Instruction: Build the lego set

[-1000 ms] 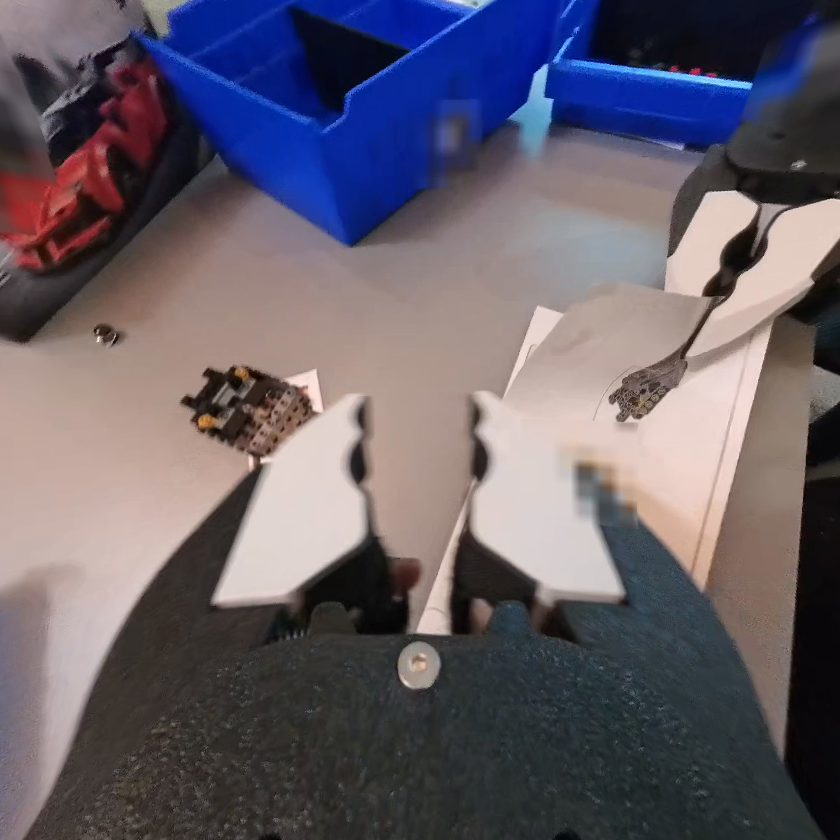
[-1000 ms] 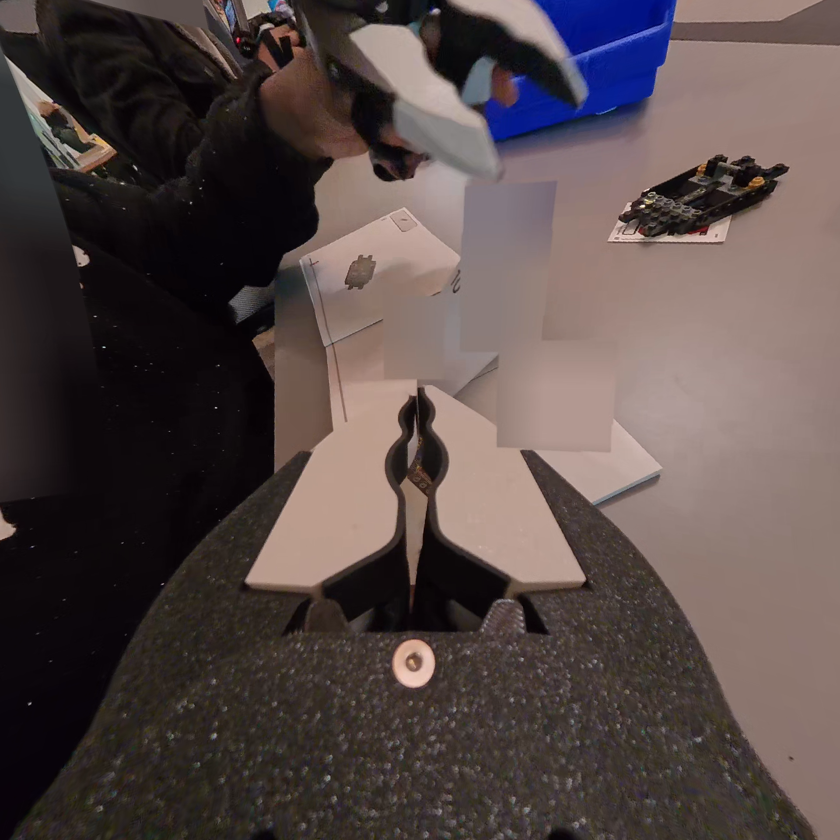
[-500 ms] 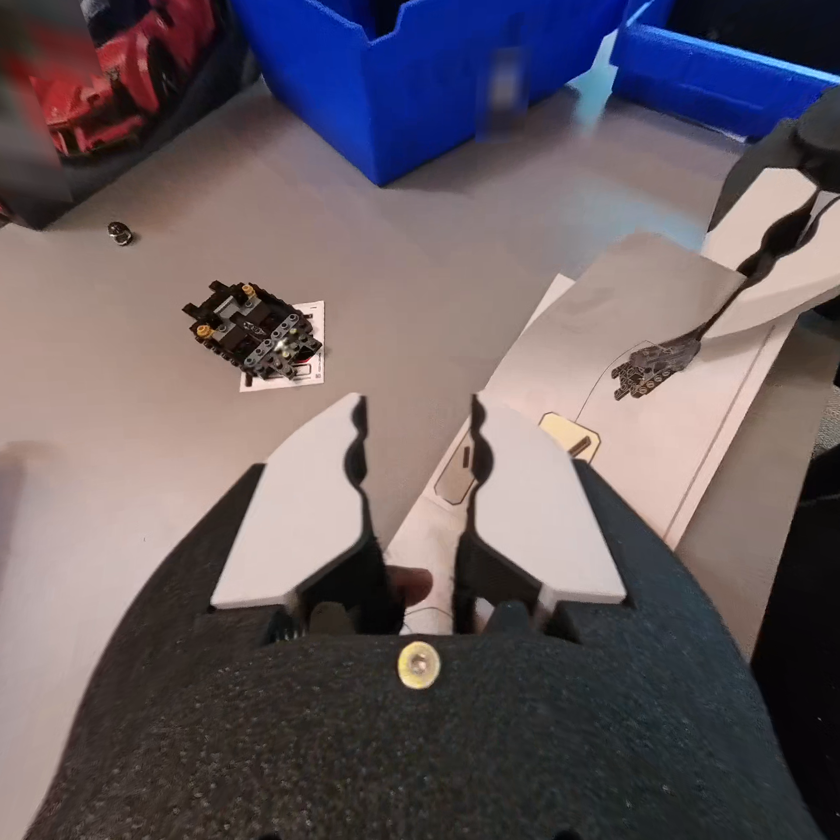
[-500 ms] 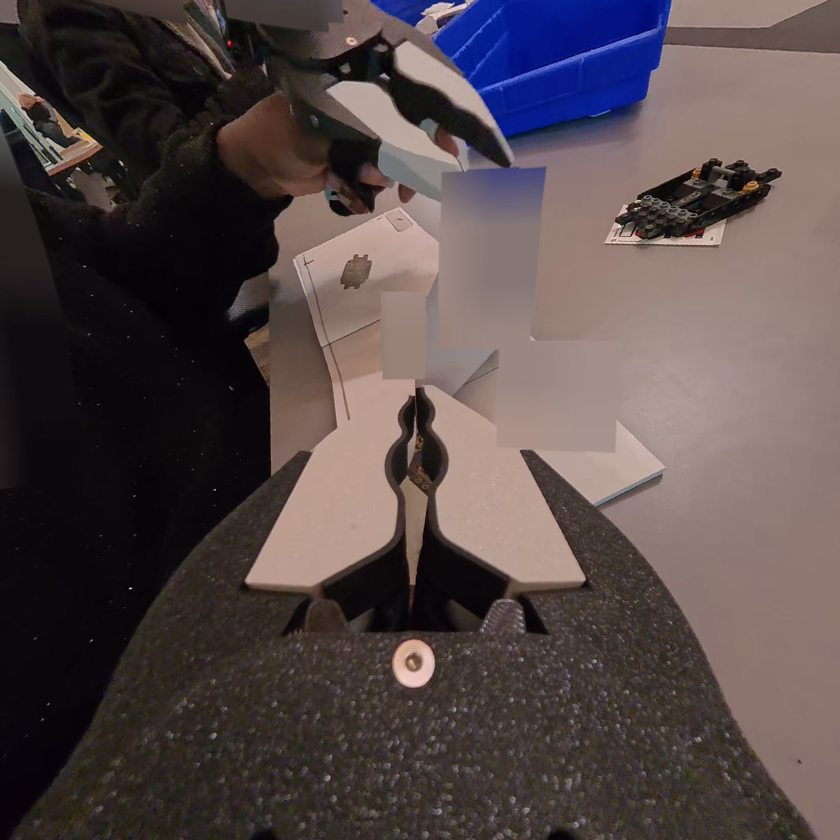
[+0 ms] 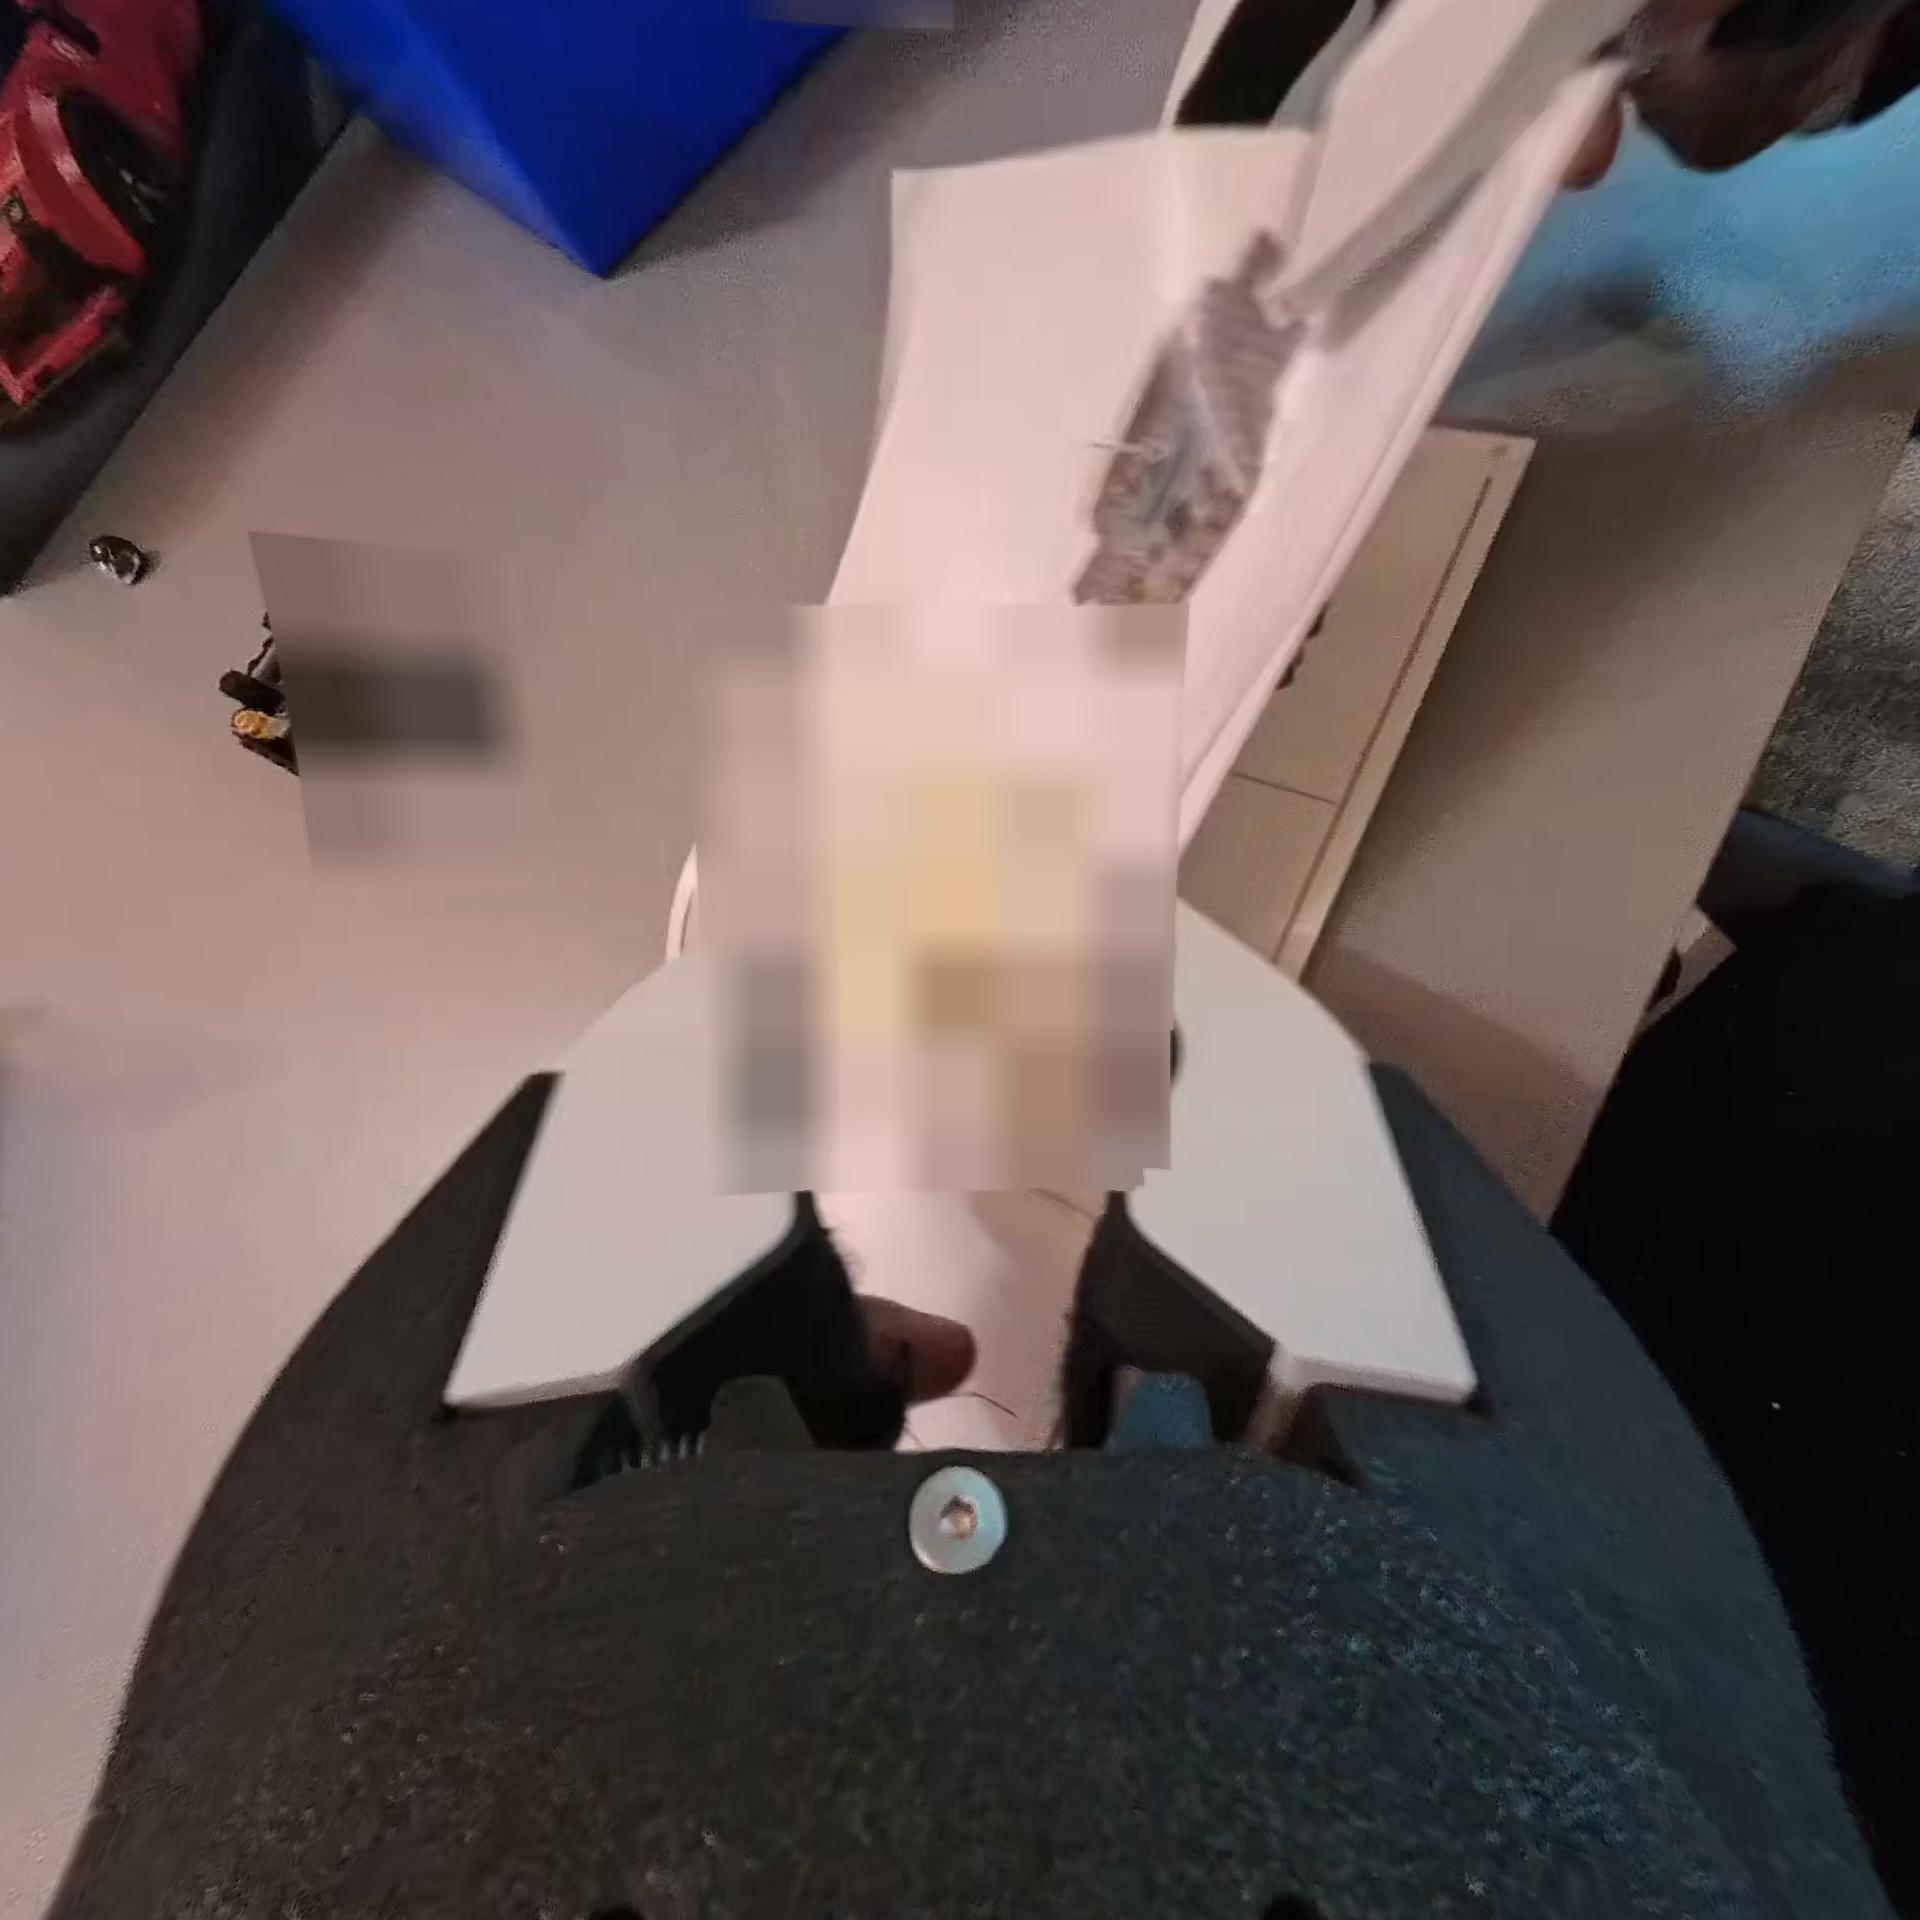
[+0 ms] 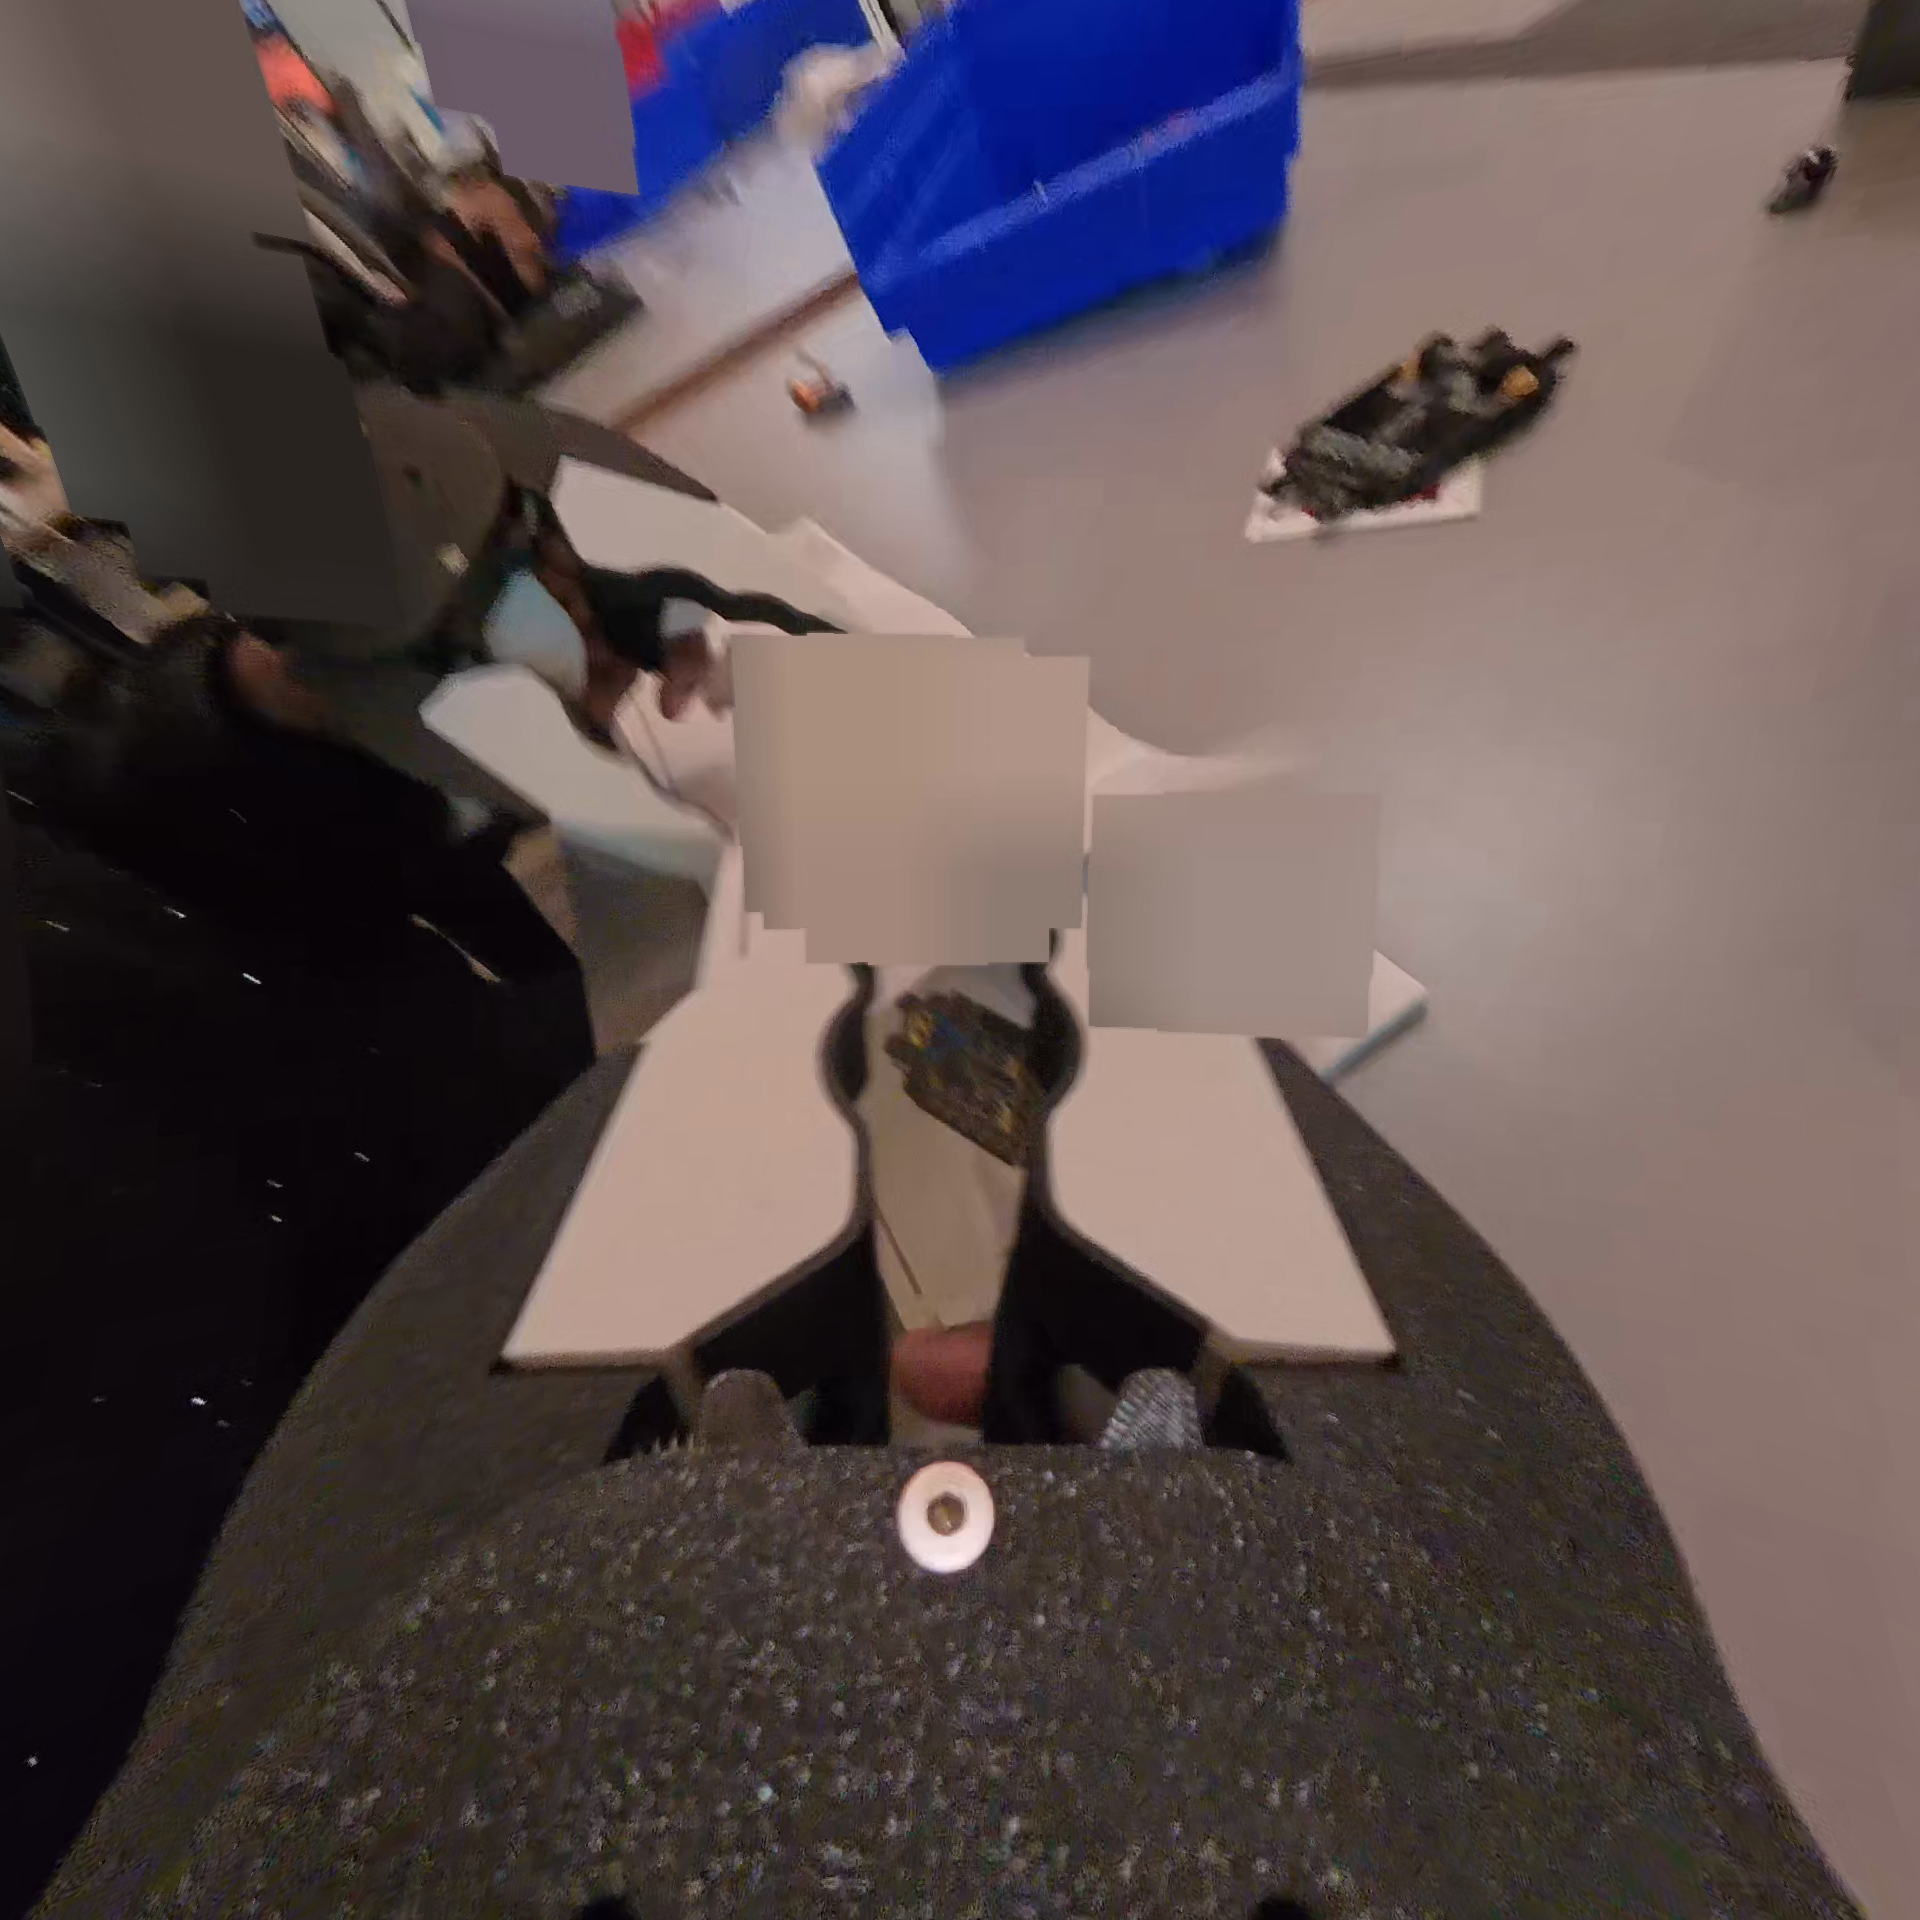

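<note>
The instruction booklet (image 5: 1351, 675) lies open at the table's near edge. One page (image 5: 1039, 364) stands raised and blurred. My left gripper (image 5: 935, 935) is open just above the booklet; a mosaic patch hides its tips. My right gripper (image 6: 951, 935) is open, jaws clearly apart, and a page with a printed model picture (image 6: 966, 1070) shows between them. The black Lego chassis (image 6: 1413, 436) rests on a white sticker sheet (image 6: 1455, 504) farther out on the grey table. In the left wrist view only its end (image 5: 249, 707) shows beside a patch.
A blue bin (image 6: 1060, 187) stands behind the chassis, also in the left wrist view (image 5: 582, 125). The Lego box with a red car (image 5: 52, 208) is at far left. Small loose parts (image 5: 120, 556) (image 6: 821, 393) lie on the table. A person's dark sleeve (image 6: 260, 831) is left.
My right gripper has opened; it was shut on the booklet page. The page now stands higher and blurred. My left gripper has moved right and down over the booklet, still open.
</note>
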`<state>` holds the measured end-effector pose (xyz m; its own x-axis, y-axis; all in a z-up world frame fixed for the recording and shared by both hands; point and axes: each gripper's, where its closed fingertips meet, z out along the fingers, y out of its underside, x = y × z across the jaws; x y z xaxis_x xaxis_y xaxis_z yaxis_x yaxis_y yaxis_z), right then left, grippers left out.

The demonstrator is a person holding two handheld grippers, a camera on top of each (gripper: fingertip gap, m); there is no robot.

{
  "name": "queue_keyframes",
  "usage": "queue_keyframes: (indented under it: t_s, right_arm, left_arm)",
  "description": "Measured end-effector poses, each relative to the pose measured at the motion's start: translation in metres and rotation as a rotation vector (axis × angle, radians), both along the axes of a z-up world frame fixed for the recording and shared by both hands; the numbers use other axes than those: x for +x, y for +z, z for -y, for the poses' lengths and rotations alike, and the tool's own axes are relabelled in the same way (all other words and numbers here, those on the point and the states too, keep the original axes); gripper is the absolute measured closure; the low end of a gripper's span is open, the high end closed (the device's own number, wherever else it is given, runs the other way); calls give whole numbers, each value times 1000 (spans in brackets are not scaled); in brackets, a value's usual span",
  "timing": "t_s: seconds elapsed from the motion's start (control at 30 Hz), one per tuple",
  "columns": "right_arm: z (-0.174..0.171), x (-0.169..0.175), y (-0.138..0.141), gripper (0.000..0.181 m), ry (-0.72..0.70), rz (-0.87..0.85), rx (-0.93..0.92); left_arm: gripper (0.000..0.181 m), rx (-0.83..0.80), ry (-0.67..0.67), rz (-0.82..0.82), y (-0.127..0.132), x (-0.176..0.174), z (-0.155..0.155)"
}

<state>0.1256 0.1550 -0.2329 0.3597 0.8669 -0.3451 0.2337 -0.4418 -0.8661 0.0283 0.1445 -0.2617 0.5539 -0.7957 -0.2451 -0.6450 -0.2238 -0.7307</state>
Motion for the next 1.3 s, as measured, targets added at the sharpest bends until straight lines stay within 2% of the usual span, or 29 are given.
queue_keyframes:
  t_s: [0.07,0.13,0.17,0.23,0.3,0.33,0.4,0.5,0.57,0.7,0.83,1.0,1.13,1.3]
  right_arm:
    - [-12,16,8,118,-50,144,71]
    - [-27,21,37,93,-79,246,233]
    - [-34,13,54,83,-59,269,321]
    - [-47,-21,78,66,65,291,420]
    - [-56,-63,81,39,272,283,344]
    - [-66,-82,82,37,331,264,296]
    - [-102,-113,70,44,361,284,245]
    - [-154,-133,19,51,346,436,116]
    - [-174,-135,-8,60,332,536,55]
    - [-192,-128,-43,54,393,787,98]
    - [-203,-129,-55,57,480,867,133]
    - [-208,-136,-63,61,560,861,119]
    - [-209,-136,-66,85,570,871,185]
    - [-196,-134,-59,86,537,909,242]
  left_arm:
    - [129,-41,11,25,-2,-8,-5]
    - [141,-61,1,9,-7,-14,-5]
    - [147,-66,-10,9,-10,-14,-4]
    - [159,-110,-42,19,-18,-10,3]
    - [157,-153,-58,58,-20,-7,9]
    - [156,-172,-77,75,-20,-6,14]
    - [148,-223,-129,101,-20,-3,25]
    - [141,-242,-227,116,-15,4,41]
    - [137,-211,-281,92,-13,6,48]
    - [131,-193,-326,83,-8,8,55]
    - [132,-156,-304,95,-2,1,49]
    - [128,-133,-225,101,1,-16,36]
    - [122,-103,-154,110,5,-30,24]
    - [122,-72,-115,113,10,-41,18]
